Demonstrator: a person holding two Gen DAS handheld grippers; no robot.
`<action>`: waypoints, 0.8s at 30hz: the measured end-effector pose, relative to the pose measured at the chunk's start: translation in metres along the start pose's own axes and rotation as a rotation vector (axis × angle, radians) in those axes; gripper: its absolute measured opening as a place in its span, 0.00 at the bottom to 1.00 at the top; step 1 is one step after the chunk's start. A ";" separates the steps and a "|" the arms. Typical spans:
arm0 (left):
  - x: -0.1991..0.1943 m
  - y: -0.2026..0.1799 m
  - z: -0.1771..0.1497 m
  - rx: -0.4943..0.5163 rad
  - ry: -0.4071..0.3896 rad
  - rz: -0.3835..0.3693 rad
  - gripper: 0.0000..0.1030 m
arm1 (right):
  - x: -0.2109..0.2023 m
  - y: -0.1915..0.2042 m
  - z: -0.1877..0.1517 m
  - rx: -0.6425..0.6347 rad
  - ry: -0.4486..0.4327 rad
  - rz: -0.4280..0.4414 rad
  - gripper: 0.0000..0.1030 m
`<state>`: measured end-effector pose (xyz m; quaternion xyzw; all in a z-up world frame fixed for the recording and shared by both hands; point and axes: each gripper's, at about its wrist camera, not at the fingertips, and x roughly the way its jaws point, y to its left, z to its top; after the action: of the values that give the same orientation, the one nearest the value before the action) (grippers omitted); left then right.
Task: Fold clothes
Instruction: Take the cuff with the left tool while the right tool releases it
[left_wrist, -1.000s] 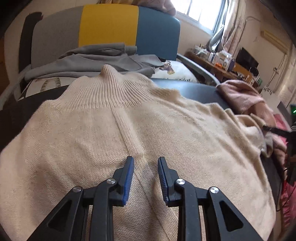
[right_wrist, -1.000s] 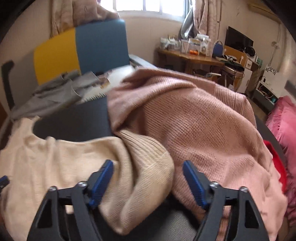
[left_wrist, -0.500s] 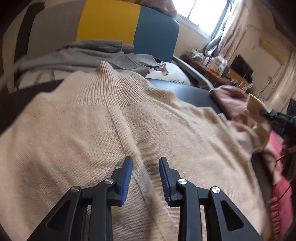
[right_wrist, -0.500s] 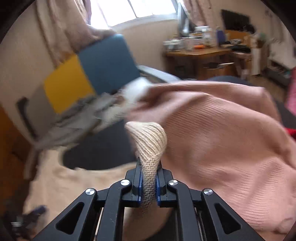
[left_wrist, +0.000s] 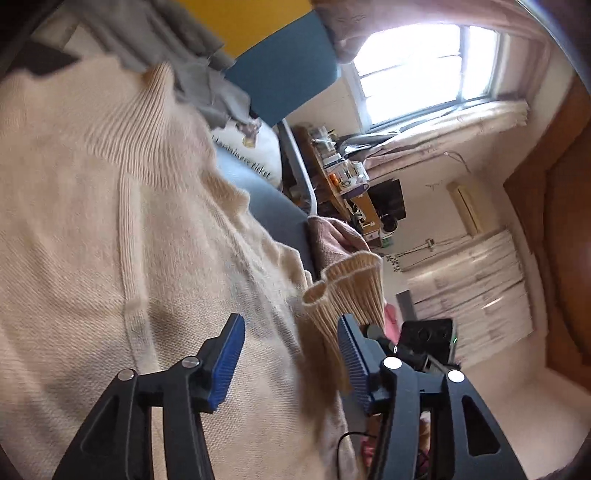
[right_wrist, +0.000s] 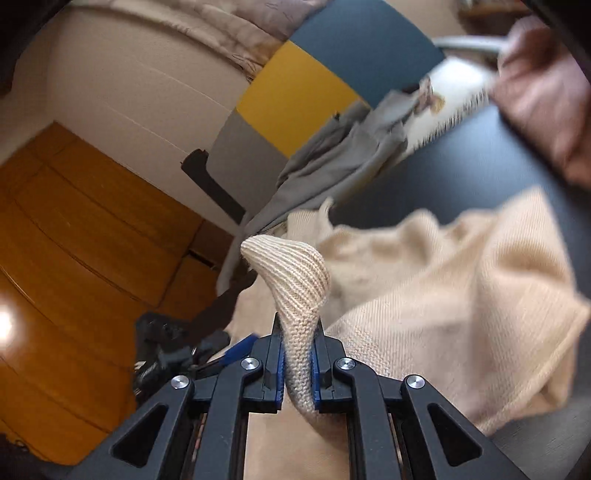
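Pinching the ribbed cuff (right_wrist: 291, 280) between clenched jaws, the right gripper (right_wrist: 297, 369) lifts the sleeve end clear so it can, I judge, be carried across the body for a fold. The left gripper (left_wrist: 291, 354) hangs with jaws apart over the cream sweater (left_wrist: 92, 240), probably steadying nothing. The sweater lies spread on the dark seat (right_wrist: 480, 155), collar (left_wrist: 147, 107) toward the chair back (right_wrist: 332, 74), its long axis running away from the left gripper.

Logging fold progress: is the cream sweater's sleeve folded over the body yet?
Not yet: the sleeve cuff is lifted, pinched in the shut right gripper above the cream sweater.
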<state>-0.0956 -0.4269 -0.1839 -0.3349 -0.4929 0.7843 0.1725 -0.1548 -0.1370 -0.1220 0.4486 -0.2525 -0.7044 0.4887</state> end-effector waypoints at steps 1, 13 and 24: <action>0.007 0.002 0.000 -0.015 0.009 -0.010 0.56 | 0.001 -0.004 -0.003 0.024 -0.001 0.024 0.11; 0.064 -0.016 0.001 -0.032 0.054 -0.041 0.55 | 0.007 -0.020 -0.006 0.076 0.040 0.101 0.11; 0.036 -0.041 0.022 -0.002 -0.043 0.026 0.03 | -0.027 -0.014 -0.014 0.070 -0.049 -0.059 0.77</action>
<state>-0.1392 -0.4014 -0.1536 -0.3247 -0.4929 0.7929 0.1511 -0.1463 -0.1059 -0.1296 0.4552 -0.2755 -0.7200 0.4455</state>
